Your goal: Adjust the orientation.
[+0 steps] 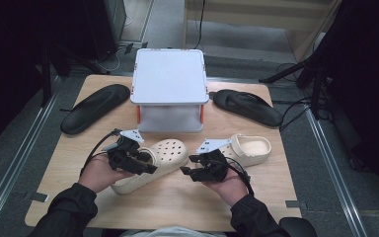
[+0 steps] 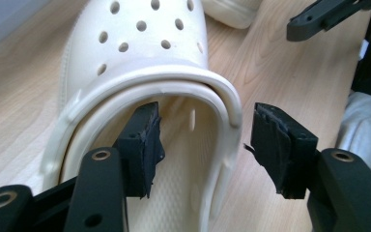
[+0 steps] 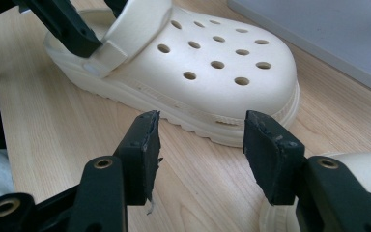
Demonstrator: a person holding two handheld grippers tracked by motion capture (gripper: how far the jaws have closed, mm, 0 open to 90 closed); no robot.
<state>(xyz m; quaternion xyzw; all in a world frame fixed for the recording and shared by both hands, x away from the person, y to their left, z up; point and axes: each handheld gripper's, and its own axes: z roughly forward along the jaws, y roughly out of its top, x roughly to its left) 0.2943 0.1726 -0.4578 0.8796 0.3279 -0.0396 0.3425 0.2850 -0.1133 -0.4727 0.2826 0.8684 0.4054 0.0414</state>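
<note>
While my left gripper [image 2: 205, 145] straddled the clog's [image 2: 140, 53] heel strap [image 2: 183, 79], jaws released, my right gripper [image 3: 200, 154] hovered agape beside it.

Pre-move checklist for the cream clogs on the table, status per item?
1. Left gripper released: ok. Its jaws stand apart, straddling the side rim of the near clog at the heel opening, and the pads do not press on it.
2. Right gripper free: ok. It is open, with bare tabletop between the jaws and the near clog's sole edge ahead.
3. Near clog settled: ok. It sits sole-down on the table.
4. Second clog paired: not ok. It lies apart, to the right, with the right gripper between the two clogs.
5. Grey lidded box: ok. Its lid is on, behind the clogs.
6. Black flip-flops out of the way: ok.
</note>
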